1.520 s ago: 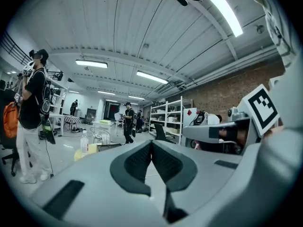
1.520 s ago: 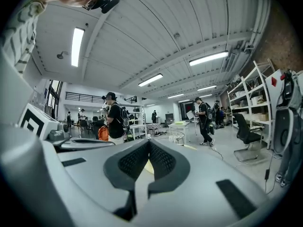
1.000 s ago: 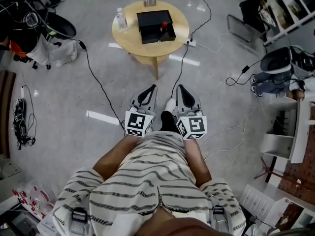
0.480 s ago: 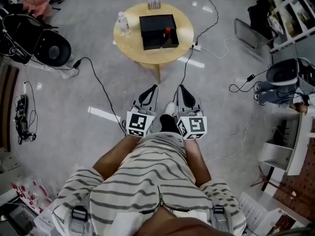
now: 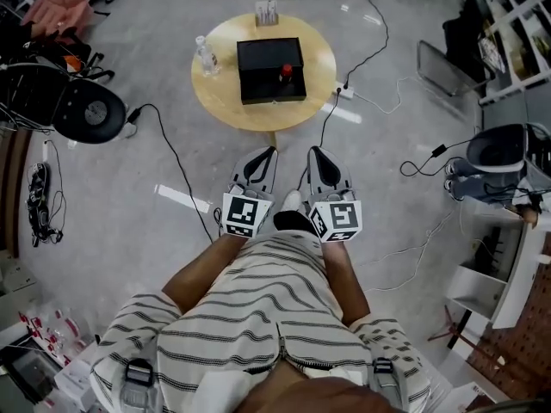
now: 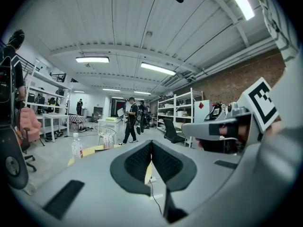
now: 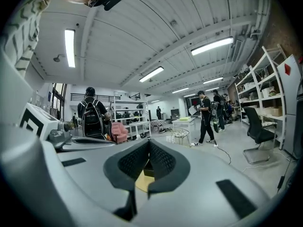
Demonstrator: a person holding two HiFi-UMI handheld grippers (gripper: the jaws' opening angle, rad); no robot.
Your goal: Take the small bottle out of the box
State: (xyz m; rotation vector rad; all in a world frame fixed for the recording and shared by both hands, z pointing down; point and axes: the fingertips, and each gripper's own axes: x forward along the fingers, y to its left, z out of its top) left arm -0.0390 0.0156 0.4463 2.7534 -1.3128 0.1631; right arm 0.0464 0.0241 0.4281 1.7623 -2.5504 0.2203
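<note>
Left gripper point(image 5: 265, 155): jaws closed pad to pad with nothing between them point(image 6: 151, 148); held out in front of the person, pointing toward the round table and well short of it.
Right gripper point(image 5: 315, 153): jaws likewise pressed together and empty point(image 7: 149, 145); just beside the left gripper, equally far from the round table and aimed at it.
Floor point(image 5: 155, 170): pale grey and glossy, spreading out on every side of the round table.
Person point(image 5: 258, 317): in a striped shirt, standing on the near side of the round table, well apart from it, both forearms stretched toward it.
Round table point(image 5: 215, 101): light wood top; its yellow edge shows low in the left gripper view point(image 6: 90, 150) and through the gap under the right gripper's pads point(image 7: 142, 181).
Office chair point(image 5: 82, 110): black, on the floor to the left of the round table, well apart.
Box point(image 5: 258, 58): black and open-topped, at the middle of the round table.
Cable point(image 5: 176, 157): black, trailing over the floor from the office chair past the near left of the round table.
Power strip point(image 5: 346, 92): white, on the floor just beside the round table's right edge.
Water bottle point(image 5: 205, 56): clear, upright on the round table, left of the box; also in the left gripper view point(image 6: 76, 147).
Wire holder point(image 5: 266, 12): small, at the round table's far edge, behind the box.
Small bottle point(image 5: 287, 72): red-capped, inside the box, toward its right side, on the round table.
</note>
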